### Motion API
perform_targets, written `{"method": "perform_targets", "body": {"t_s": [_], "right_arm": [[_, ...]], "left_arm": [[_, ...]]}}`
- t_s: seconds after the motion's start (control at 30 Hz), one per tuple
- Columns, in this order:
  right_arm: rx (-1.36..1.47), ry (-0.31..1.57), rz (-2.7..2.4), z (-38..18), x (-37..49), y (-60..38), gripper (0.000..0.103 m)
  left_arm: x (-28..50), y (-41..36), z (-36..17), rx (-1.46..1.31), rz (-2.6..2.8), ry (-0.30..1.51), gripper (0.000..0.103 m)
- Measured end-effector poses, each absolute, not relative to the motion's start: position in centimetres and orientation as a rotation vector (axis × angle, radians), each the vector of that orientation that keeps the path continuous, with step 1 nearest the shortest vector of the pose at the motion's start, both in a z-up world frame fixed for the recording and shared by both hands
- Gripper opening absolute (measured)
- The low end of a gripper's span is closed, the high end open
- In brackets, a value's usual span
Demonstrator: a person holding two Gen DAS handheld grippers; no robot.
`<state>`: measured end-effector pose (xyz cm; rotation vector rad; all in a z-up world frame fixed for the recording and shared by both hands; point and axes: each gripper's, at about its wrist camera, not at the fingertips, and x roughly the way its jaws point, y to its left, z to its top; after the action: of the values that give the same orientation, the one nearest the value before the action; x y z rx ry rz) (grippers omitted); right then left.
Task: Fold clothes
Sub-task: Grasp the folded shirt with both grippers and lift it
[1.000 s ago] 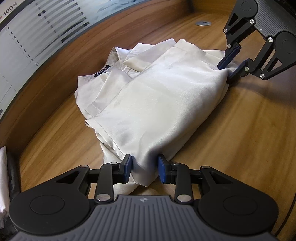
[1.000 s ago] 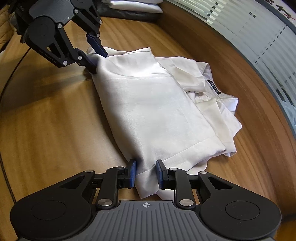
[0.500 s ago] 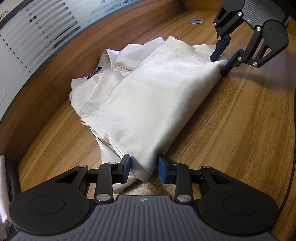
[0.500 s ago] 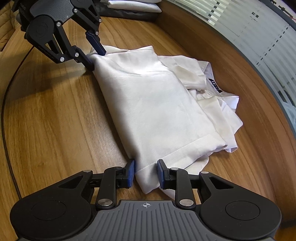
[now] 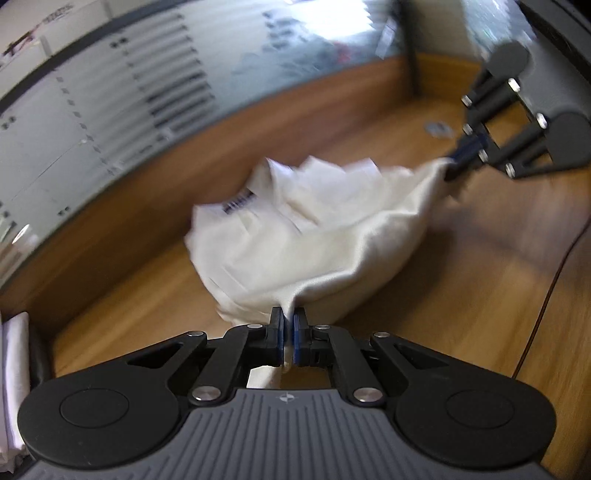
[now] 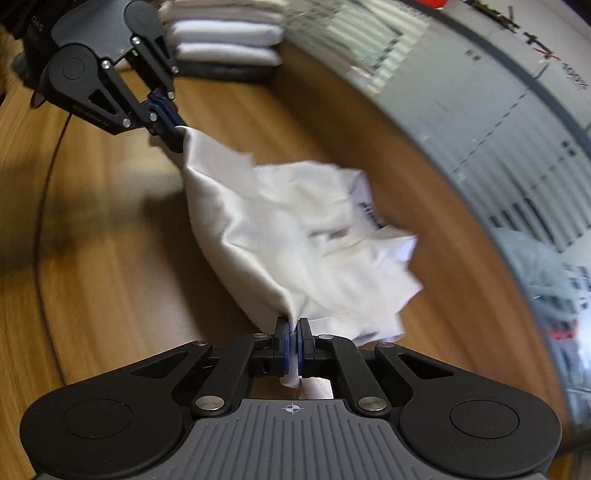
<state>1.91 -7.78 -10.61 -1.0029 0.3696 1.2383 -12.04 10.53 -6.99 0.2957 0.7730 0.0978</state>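
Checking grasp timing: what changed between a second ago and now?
Both claws closed on the white shirt: left claw and right claw each went from straddling an end of its near folded edge to pinching it. That edge has come up off the wooden table, so the shirt now hangs bunched between them. Unchanged: the folded stack at the table's far end.

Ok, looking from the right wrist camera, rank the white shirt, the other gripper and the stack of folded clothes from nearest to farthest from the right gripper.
1. White shirt: pinched between the right gripper's pads, lower centre.
2. Left gripper: upper left, clamped on the shirt's far corner.
3. Stack of folded clothes: top, beyond the left gripper, at the wooden table's far end.
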Motion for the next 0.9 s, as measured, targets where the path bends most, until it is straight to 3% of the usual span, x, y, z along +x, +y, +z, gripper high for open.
{"method": "perform_targets", "body": {"t_s": [0.4, 0.9], "right_arm": [[-0.958, 0.38, 1.125, -6.6, 11.6, 0.1, 0.006], [-1.014, 0.497, 1.155, -13.5, 22.2, 9.5, 0.006]], "left_arm": [[-0.9, 17.2, -2.5, 0.176, 0.229, 0.767, 0.004], [11.3, 24.7, -8.7, 0.18, 0.296, 0.925, 0.004]]}}
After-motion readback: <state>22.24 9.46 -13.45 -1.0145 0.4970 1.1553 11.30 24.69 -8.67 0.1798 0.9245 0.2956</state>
